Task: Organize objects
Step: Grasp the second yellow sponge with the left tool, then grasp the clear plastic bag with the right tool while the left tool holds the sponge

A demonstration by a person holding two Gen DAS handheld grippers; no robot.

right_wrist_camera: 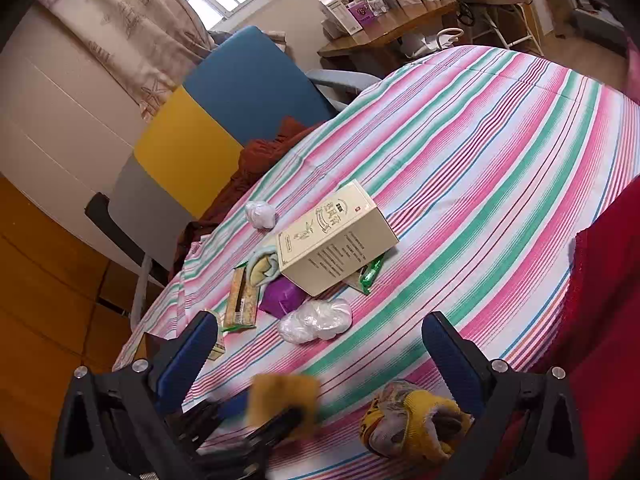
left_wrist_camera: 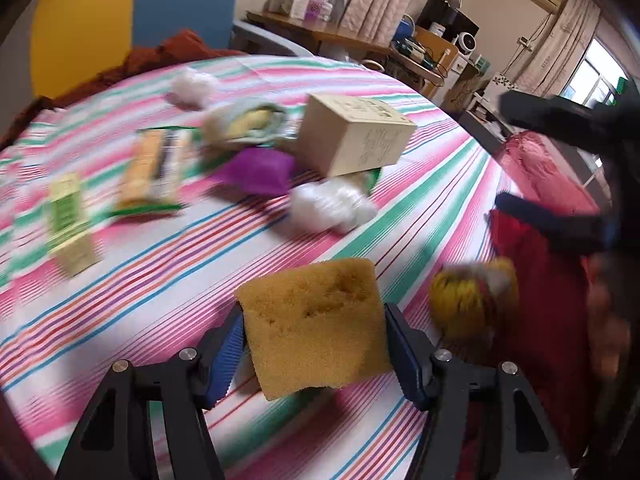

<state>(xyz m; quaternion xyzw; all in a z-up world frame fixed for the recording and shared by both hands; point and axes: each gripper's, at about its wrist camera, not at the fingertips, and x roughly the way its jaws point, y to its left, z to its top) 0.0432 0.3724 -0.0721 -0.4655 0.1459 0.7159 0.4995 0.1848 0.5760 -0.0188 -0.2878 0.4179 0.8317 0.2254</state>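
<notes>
My left gripper (left_wrist_camera: pixel 316 344) is shut on a yellow sponge (left_wrist_camera: pixel 316 328), held just above the striped tablecloth (left_wrist_camera: pixel 200 280). In the right wrist view the same sponge (right_wrist_camera: pixel 284 400) and left gripper (right_wrist_camera: pixel 276 420) show blurred at the bottom. My right gripper (right_wrist_camera: pixel 320 344) is open and holds nothing; it hovers over the cloth. It also shows at the right edge of the left wrist view as the right gripper (left_wrist_camera: pixel 556 164). A yellow patterned glove (right_wrist_camera: pixel 412 420) lies near its right finger, also seen as the glove (left_wrist_camera: pixel 472 300).
A beige box (right_wrist_camera: pixel 336 236) lies mid-table on a green packet (right_wrist_camera: pixel 370 272). Around it lie a purple pouch (right_wrist_camera: pixel 280 296), two white plastic wads (right_wrist_camera: pixel 316 320) (right_wrist_camera: pixel 260 214), a rolled cloth (right_wrist_camera: pixel 262 266) and a snack bar packet (right_wrist_camera: pixel 240 300). A red cloth (right_wrist_camera: pixel 600 280) covers the right edge. A chair (right_wrist_camera: pixel 240 92) stands behind.
</notes>
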